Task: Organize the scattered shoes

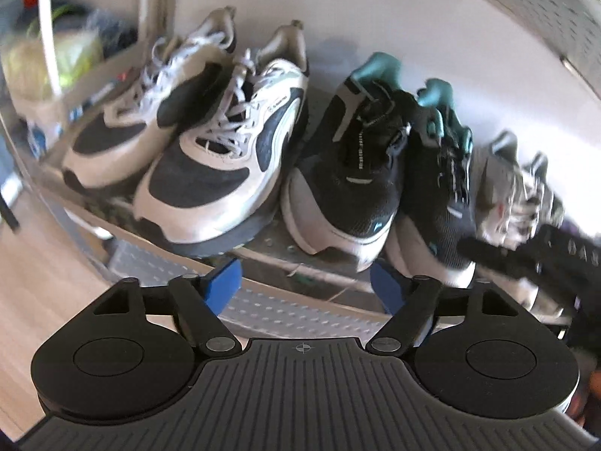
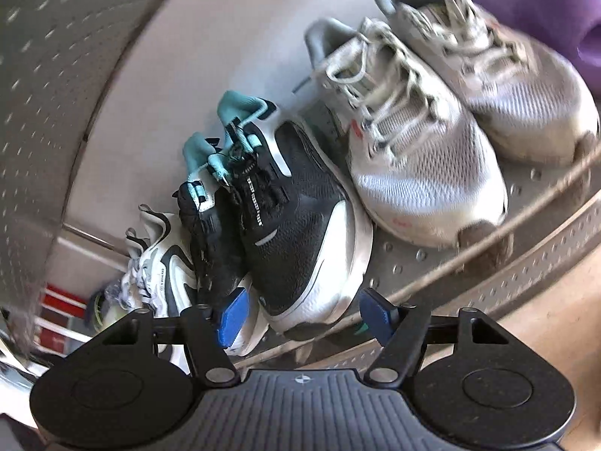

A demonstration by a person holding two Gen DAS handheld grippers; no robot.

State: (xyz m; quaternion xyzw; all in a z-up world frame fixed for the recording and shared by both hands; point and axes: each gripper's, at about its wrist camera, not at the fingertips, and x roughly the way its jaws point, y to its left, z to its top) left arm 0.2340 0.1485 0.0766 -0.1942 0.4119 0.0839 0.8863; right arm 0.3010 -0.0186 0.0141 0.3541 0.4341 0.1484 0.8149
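- Left wrist view: the left gripper [image 1: 304,285] sits at the bottom centre of the frame, its blue pads [image 1: 224,280] spread wide with nothing between them, just in front of the shelf [image 1: 285,302] edge.
- On the shelf, three pairs of shoes stand in a row, toes toward the camera: white and navy sneakers [image 1: 210,173] at centre left, black and teal sneakers [image 1: 345,184] at centre right, and grey mesh sneakers [image 1: 514,195] at far right, blurred.
- A black bar of the other tool [image 1: 526,251] crosses the right edge of the frame, in front of the grey pair.
- Right wrist view: the right gripper [image 2: 304,315] is at the bottom centre, its pads [image 2: 233,317] wide apart and holding nothing; the toe of a black and teal sneaker [image 2: 300,233] lies just beyond the gap between them.
- The grey mesh sneakers [image 2: 424,158] fill the upper right, side by side on the shelf [image 2: 488,285].
- The white and navy sneakers [image 2: 165,263] show at lower left, partly hidden.
- Something purple [image 2: 556,11] lies in the top right corner, blurred.
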